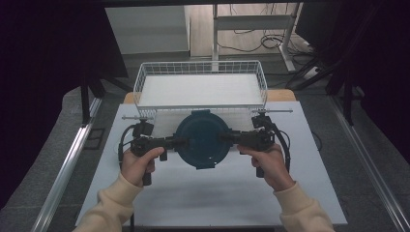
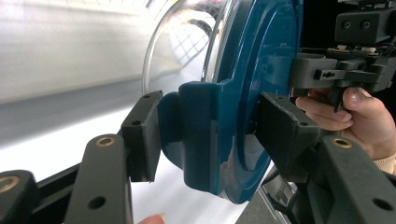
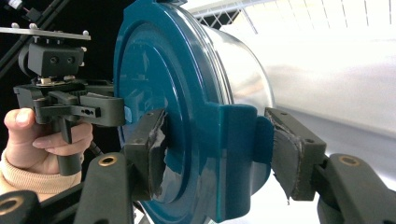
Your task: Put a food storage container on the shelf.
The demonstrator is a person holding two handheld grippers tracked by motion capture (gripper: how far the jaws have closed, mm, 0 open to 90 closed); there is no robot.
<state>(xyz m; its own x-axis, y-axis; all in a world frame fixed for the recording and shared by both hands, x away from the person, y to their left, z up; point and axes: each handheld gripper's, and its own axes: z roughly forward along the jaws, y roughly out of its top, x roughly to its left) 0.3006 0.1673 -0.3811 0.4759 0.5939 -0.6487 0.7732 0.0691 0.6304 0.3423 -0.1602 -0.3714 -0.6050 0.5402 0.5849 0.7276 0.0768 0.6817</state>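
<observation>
A round glass container w/ teal lid (image 1: 202, 138) is held between both grippers, just in front of the wire basket (image 1: 200, 87), lid up. The left gripper (image 1: 180, 142) is clamped on the lid's left latch tab (image 2: 205, 135), the right gripper (image 1: 225, 138) on the right tab (image 3: 238, 154); jaws are part closed, pads pressed on the tabs. The grip axis is set across the lid, approx. parallel to the basket's front rim. Both hands are equally near. The basket looks empty; nothing is made out inside the container.
</observation>
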